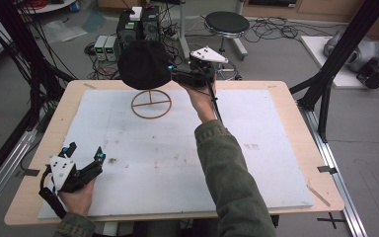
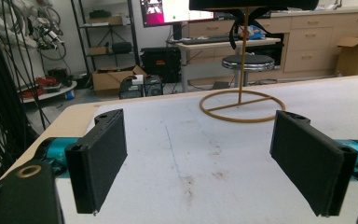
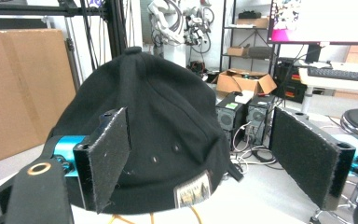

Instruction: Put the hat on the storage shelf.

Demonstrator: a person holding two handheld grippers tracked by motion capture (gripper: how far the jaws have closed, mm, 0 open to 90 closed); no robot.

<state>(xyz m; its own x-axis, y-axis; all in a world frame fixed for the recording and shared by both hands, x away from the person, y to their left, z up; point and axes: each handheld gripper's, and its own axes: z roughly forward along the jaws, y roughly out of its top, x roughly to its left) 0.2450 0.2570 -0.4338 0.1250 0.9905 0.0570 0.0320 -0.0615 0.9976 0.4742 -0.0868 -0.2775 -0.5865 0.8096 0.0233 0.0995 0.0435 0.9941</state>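
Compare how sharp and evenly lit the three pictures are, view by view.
High view: soft and low in detail, even light, the black hat a featureless dark blob. Left gripper view: pads sharp, the monitor glaring bright. Right gripper view: the hat in focus, the screen washed out.

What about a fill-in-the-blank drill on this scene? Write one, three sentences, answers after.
1. The black cap sits on top of a wire ____ with a ring base.
2. The jaws of the right gripper stand ____ beside the cap.
3. The left gripper is near the ____ edge of the table, away from the cap.

Missing words: stand; open; near (person's)
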